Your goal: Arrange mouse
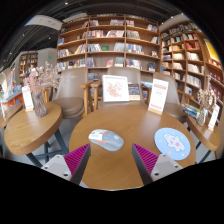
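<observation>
A light grey mouse (105,140) lies on the round wooden table (125,120), just ahead of my fingers and slightly left of the midline. A round blue mouse pad (172,142) with a pink drawing lies on the table to the right, beyond my right finger. My gripper (110,160) is open and empty, held above the table's near edge. Its magenta pads (76,157) stand wide apart, with bare wood between them. The mouse is ahead of the fingertips, not between them.
Two upright sign cards (116,88) (158,96) stand at the table's far side. Another round table (28,132) with a vase of flowers stands to the left. A chair (70,92) and tall bookshelves (110,40) are beyond.
</observation>
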### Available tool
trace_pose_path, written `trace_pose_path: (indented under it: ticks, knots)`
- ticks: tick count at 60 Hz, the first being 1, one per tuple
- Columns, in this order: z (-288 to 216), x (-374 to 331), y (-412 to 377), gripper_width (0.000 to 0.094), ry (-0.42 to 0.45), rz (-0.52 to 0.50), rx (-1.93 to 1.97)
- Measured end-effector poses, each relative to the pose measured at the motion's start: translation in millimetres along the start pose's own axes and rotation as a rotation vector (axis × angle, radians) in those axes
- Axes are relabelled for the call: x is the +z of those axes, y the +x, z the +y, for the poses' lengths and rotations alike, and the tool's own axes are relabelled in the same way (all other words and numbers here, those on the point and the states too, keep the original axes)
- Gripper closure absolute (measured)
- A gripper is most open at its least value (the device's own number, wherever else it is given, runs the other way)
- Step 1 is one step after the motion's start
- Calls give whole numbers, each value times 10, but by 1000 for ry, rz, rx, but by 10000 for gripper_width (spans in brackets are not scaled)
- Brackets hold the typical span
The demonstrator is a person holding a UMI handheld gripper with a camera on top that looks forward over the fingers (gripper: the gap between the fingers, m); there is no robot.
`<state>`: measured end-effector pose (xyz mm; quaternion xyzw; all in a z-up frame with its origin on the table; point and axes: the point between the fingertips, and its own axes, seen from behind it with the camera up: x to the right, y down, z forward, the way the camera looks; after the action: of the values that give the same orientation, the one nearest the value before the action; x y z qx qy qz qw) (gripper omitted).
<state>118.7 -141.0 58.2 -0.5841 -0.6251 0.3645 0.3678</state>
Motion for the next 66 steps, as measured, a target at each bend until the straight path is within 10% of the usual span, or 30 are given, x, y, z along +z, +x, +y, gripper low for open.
trace_pose_path:
  ticks: [66]
  knots:
    - [-65, 1371, 62, 83, -123, 16, 7]
